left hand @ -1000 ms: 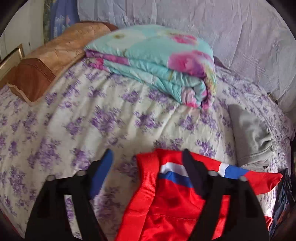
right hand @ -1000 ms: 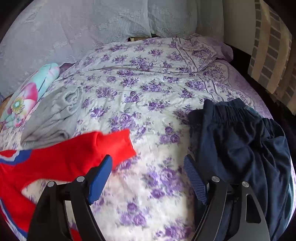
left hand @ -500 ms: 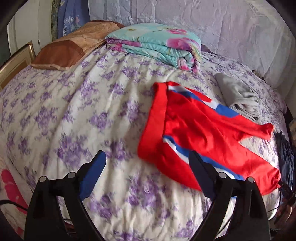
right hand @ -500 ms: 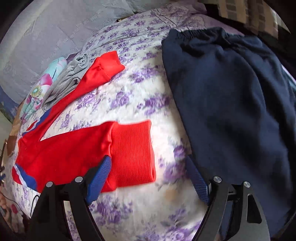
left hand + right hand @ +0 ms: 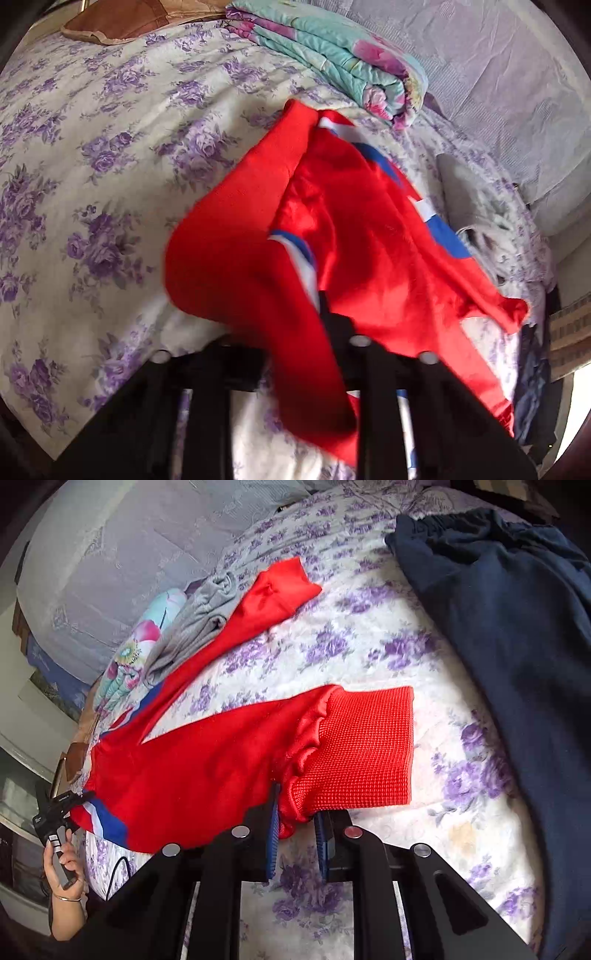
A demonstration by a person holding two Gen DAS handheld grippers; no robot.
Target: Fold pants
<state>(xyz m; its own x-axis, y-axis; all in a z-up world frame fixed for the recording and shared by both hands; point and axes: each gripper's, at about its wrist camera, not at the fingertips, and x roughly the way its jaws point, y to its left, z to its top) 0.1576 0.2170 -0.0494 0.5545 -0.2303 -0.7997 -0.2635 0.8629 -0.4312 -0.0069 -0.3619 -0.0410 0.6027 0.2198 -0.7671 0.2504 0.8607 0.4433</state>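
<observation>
Both grippers have just closed: the right gripper (image 5: 295, 827) clamps the red pants (image 5: 192, 771) beside the ribbed cuff (image 5: 362, 749), the left gripper (image 5: 295, 332) pinches the waistband end; folding can begin.

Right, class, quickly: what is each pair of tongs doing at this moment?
Left tongs: closed on the red pants, waist end.
Right tongs: closed on the red pants at the ribbed cuff.
</observation>
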